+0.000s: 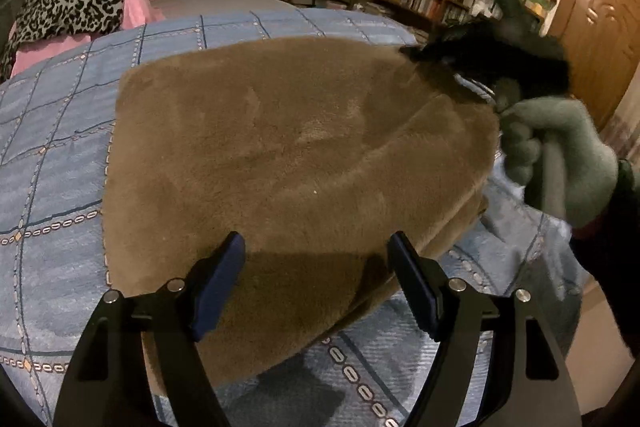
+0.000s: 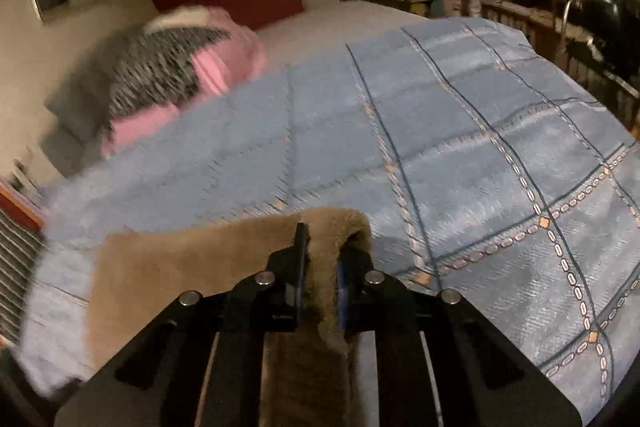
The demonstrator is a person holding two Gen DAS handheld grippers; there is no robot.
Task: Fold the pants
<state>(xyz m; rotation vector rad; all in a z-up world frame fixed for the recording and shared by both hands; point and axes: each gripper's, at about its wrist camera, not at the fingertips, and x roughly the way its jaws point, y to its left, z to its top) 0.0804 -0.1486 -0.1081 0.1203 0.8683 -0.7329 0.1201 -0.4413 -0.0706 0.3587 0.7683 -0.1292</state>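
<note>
Brown plush pants (image 1: 288, 155) we find folded; right gripper (image 2: 320, 267) clamps a fuzzy edge, left gripper (image 1: 316, 267) spread apart.

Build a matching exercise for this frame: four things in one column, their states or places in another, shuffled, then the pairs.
Things:
1. left gripper
2. right gripper
3. brown pants
4. leopard-print cloth

States or places:
A. draped over pink bedding at the far end of the bed
B. shut on a fold of fabric
C. spread on the blue quilt
D. open, fingers apart over the fabric

Pairs: 1-D, 2-B, 3-C, 4-A
</note>
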